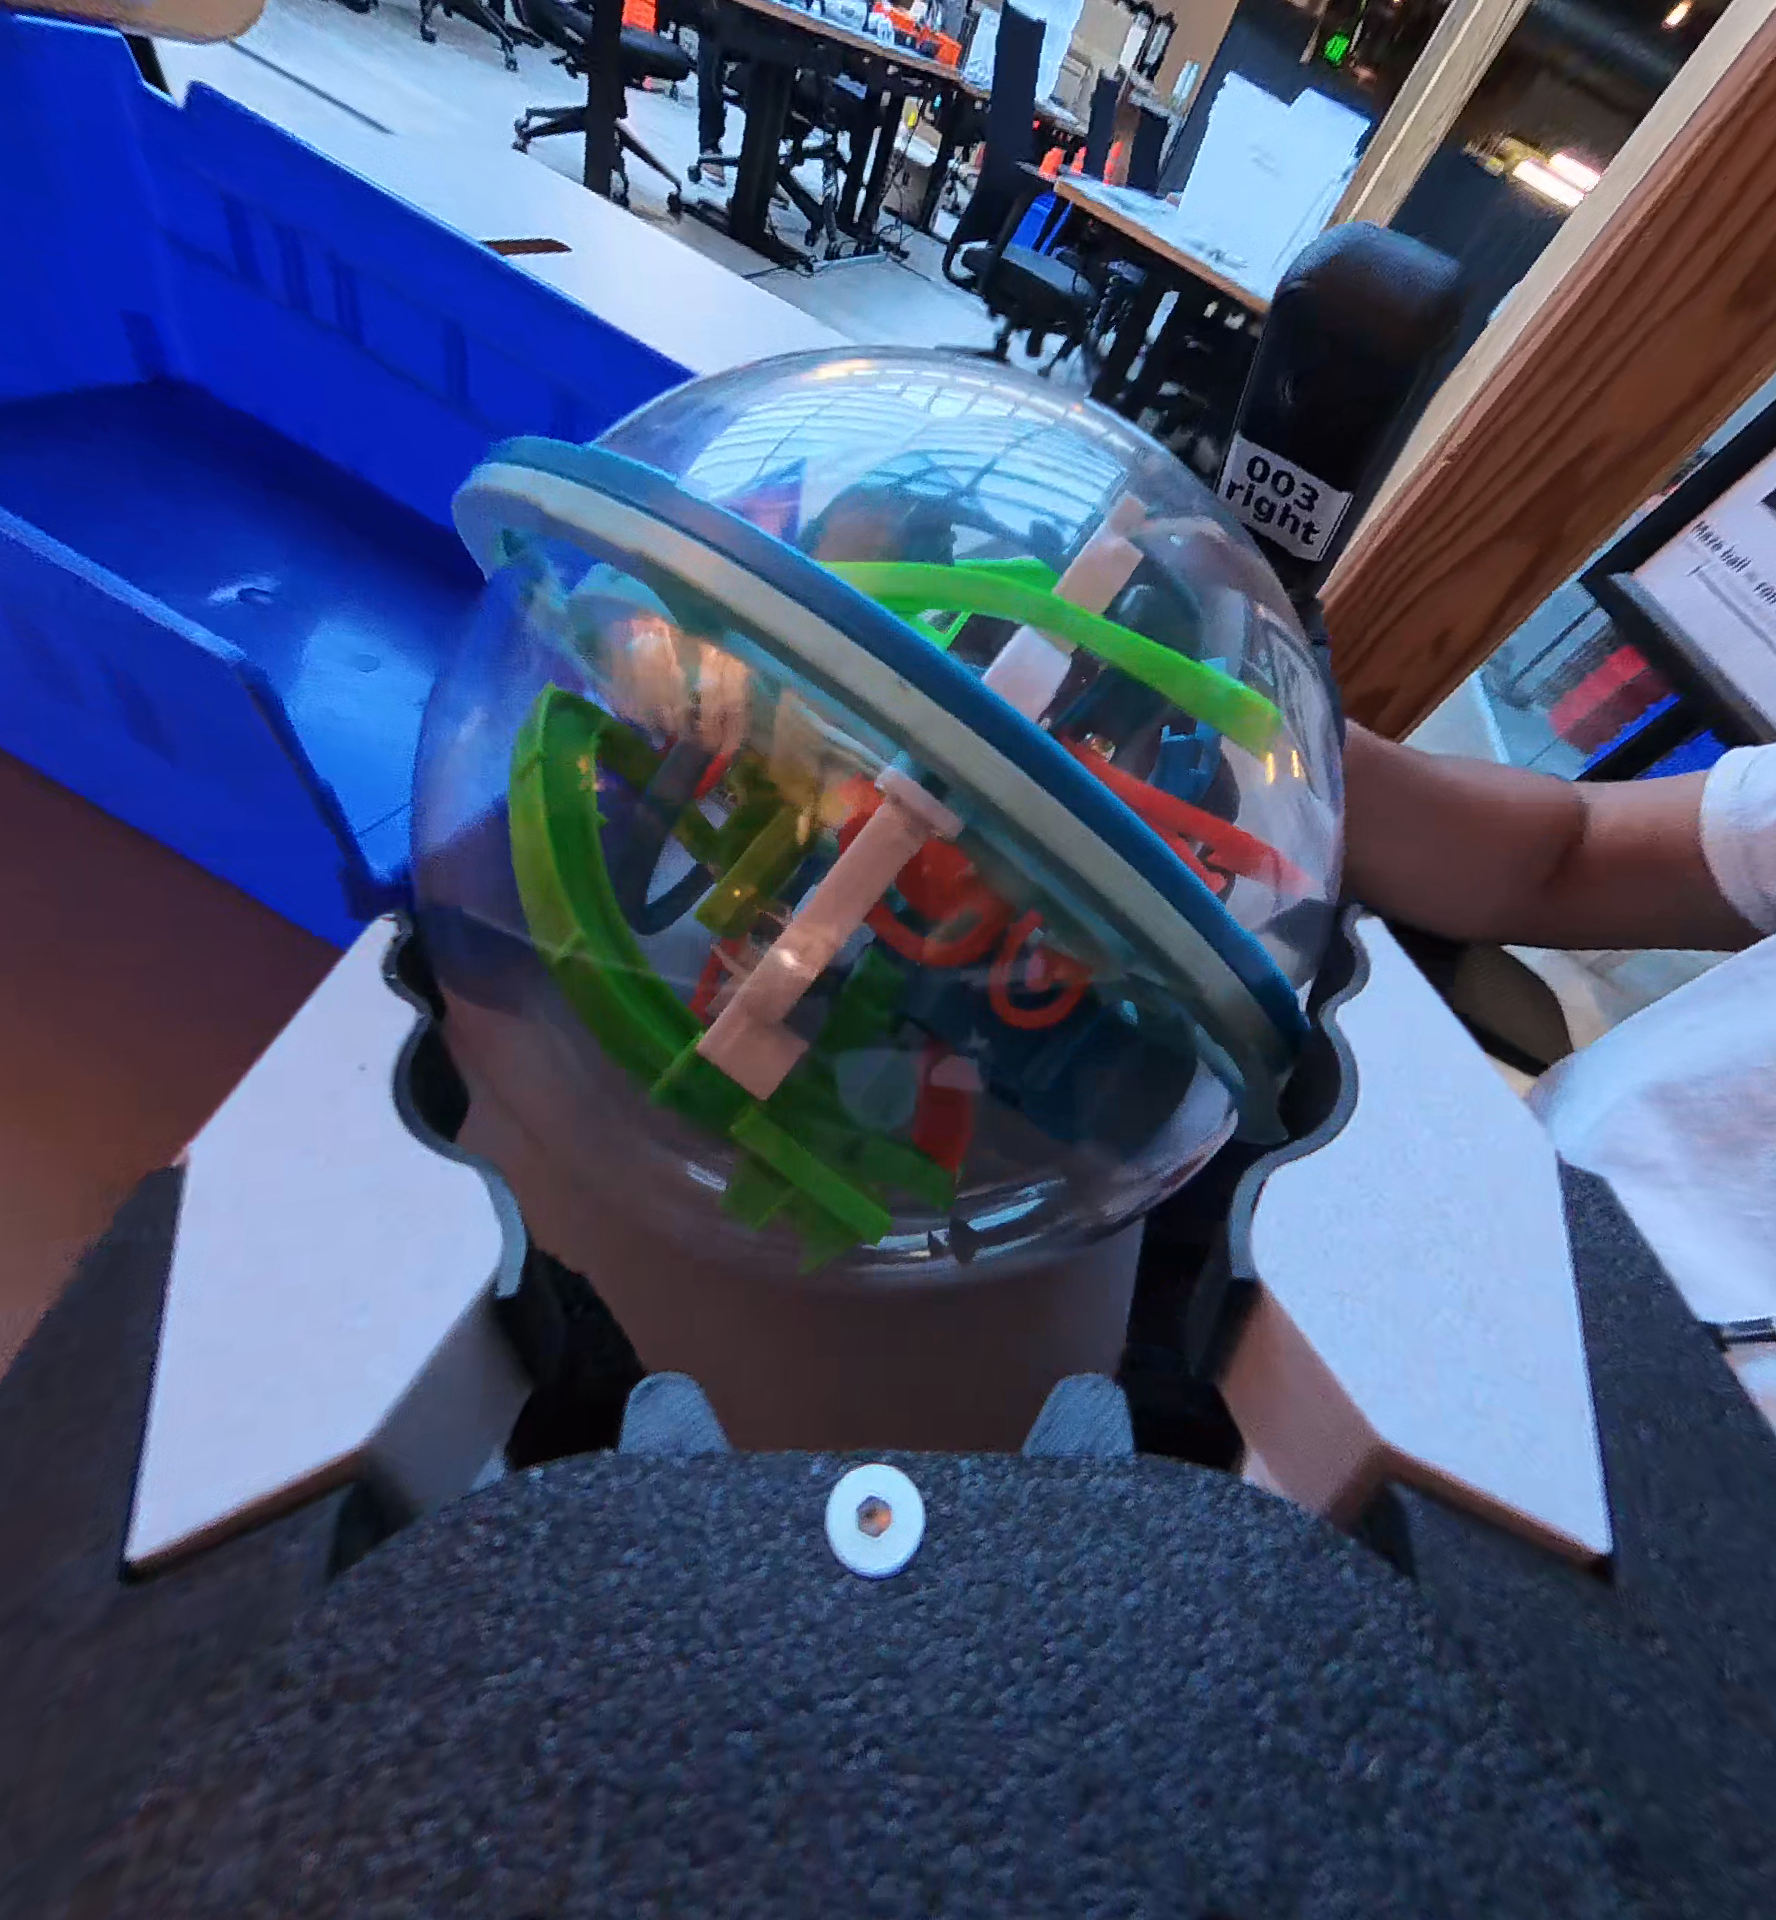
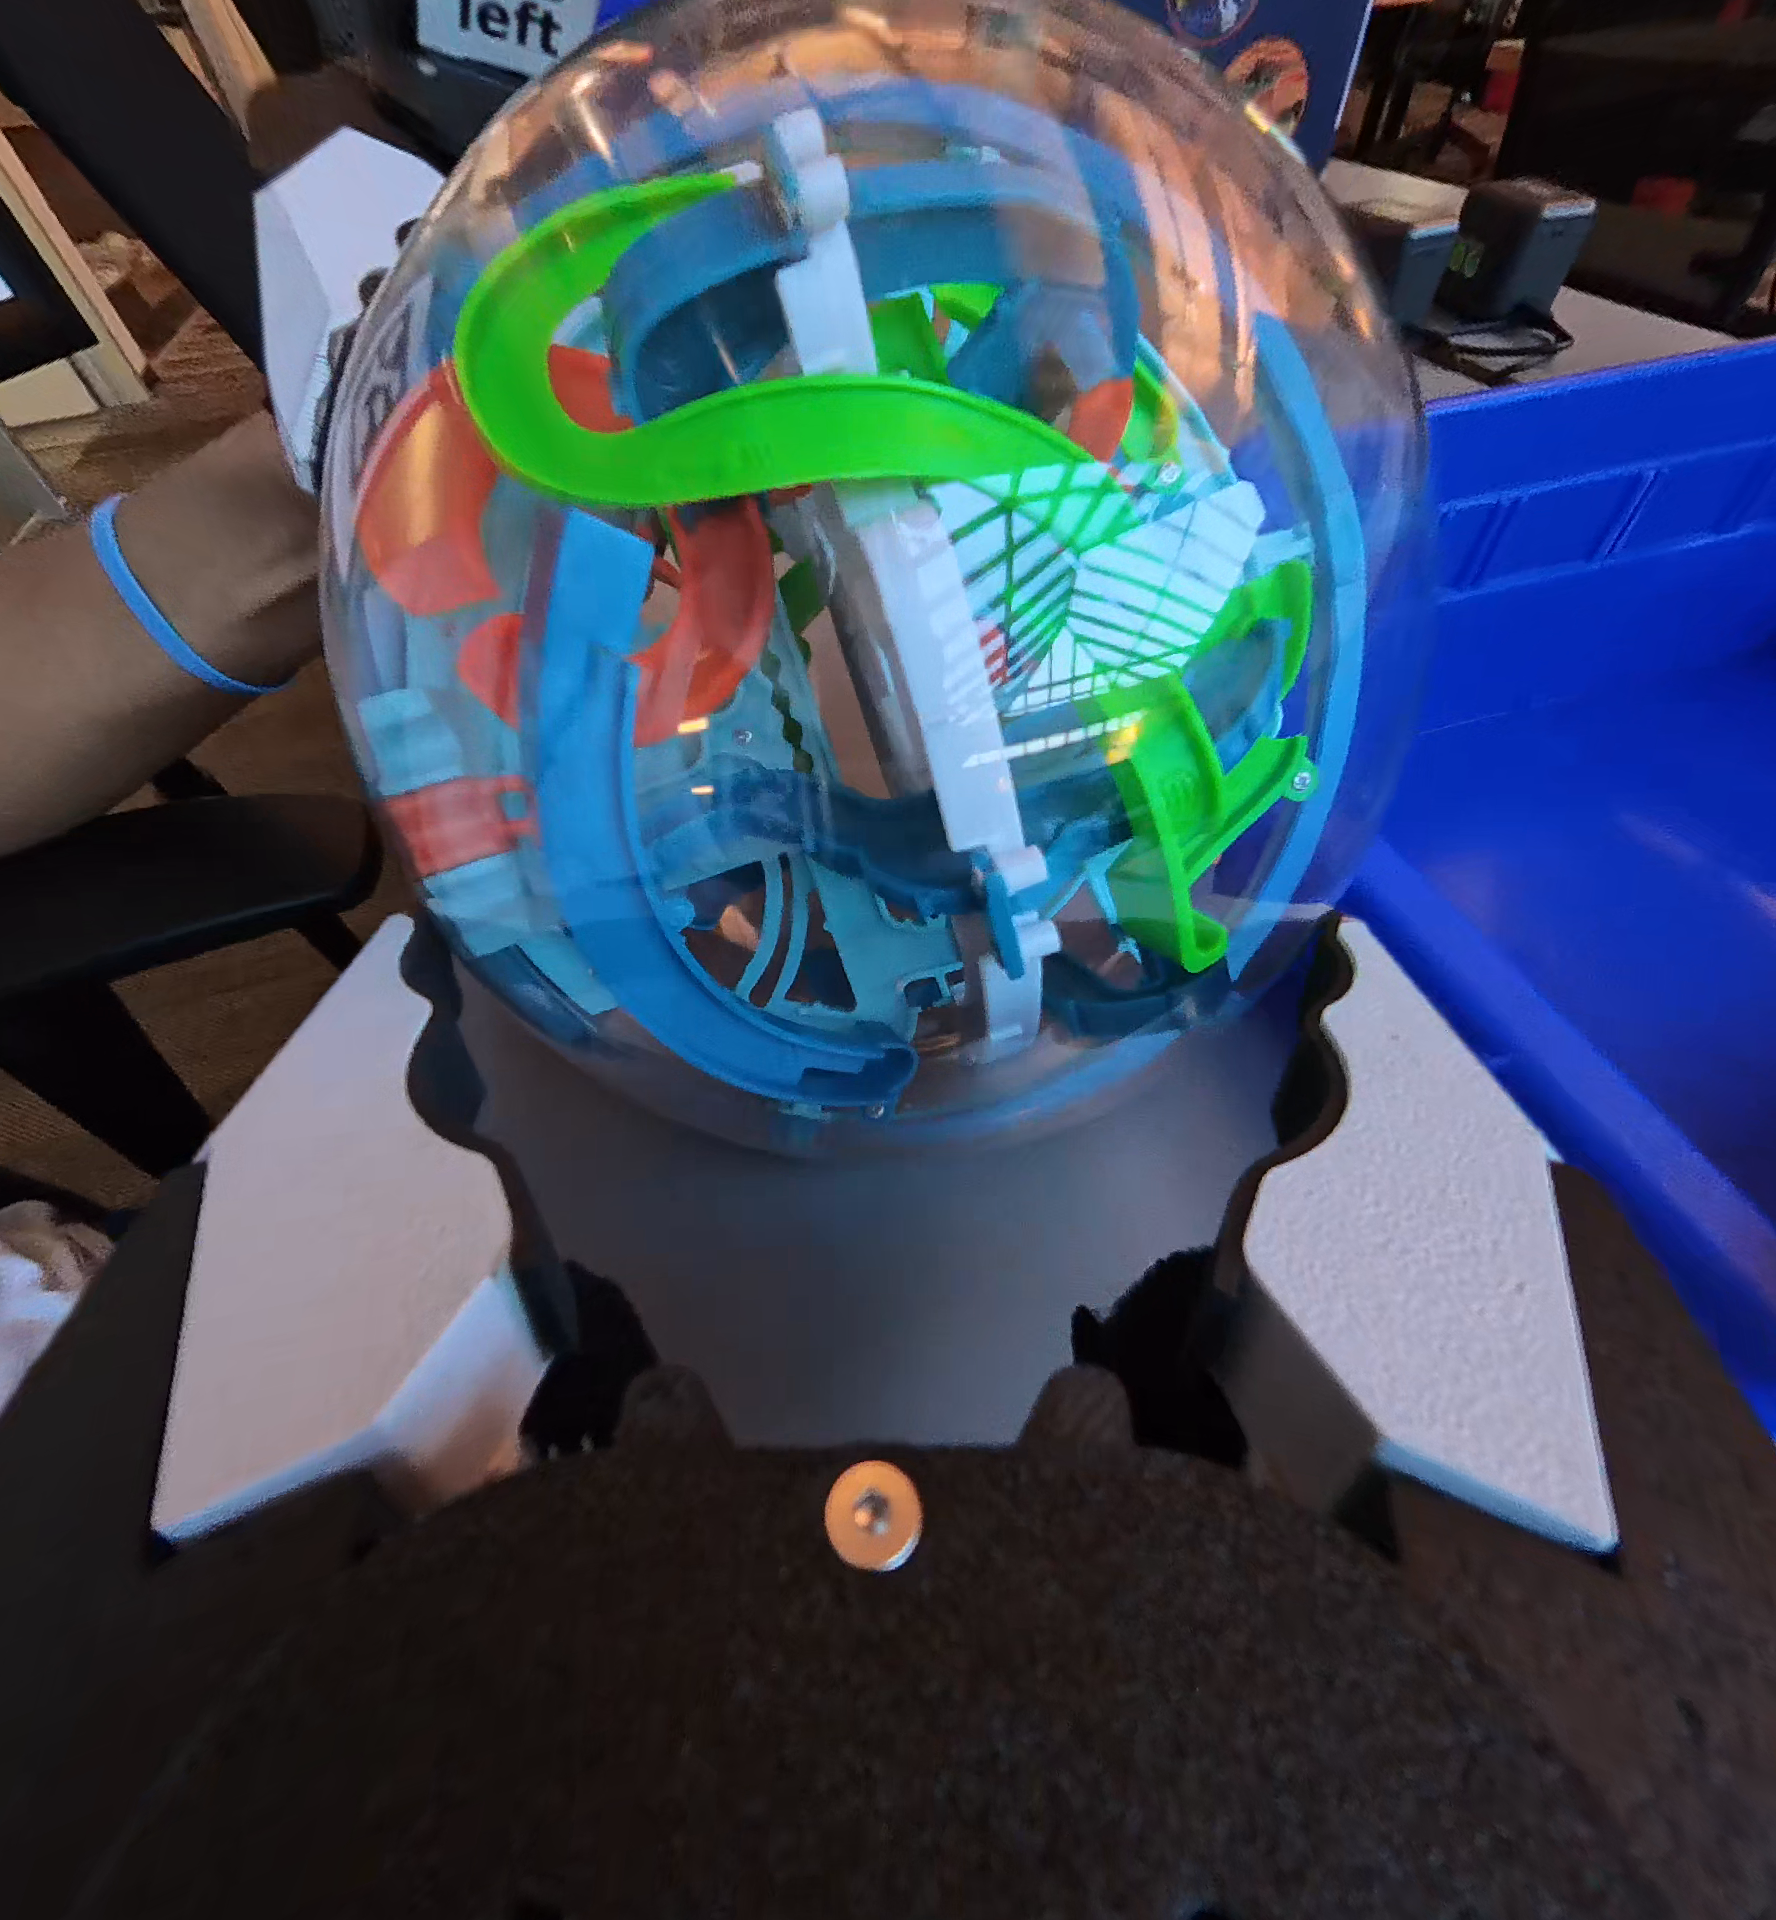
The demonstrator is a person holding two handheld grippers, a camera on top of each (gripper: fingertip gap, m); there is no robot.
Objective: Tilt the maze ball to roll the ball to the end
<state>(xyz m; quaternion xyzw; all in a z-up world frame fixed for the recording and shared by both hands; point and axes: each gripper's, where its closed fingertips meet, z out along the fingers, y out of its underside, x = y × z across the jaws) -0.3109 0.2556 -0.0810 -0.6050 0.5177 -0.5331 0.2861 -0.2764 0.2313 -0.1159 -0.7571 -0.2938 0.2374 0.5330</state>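
Observation:
The maze ball (image 1: 863, 790) is a clear sphere with green, orange, blue and white tracks inside and a blue-and-white band around its middle. It is held up above the brown table (image 1: 84, 997). My left gripper (image 1: 868, 987) has its two fingertips pressed on the sphere's sides. My right gripper (image 2: 868, 987) grips the maze ball (image 2: 863, 582) the same way from the opposite side. The right gripper's black body (image 1: 1351, 353) shows behind the sphere in the left wrist view. I cannot pick out the small rolling ball for sure.
A big blue plastic bin (image 1: 188, 468) stands beside the ball and also shows in the right wrist view (image 2: 1642, 675). A wooden post (image 1: 1590, 364) and a framed sheet (image 1: 1757, 582) stand at the right. A person's forearms (image 1: 1486, 831) (image 2: 84, 644) reach in. Desks and chairs fill the background.

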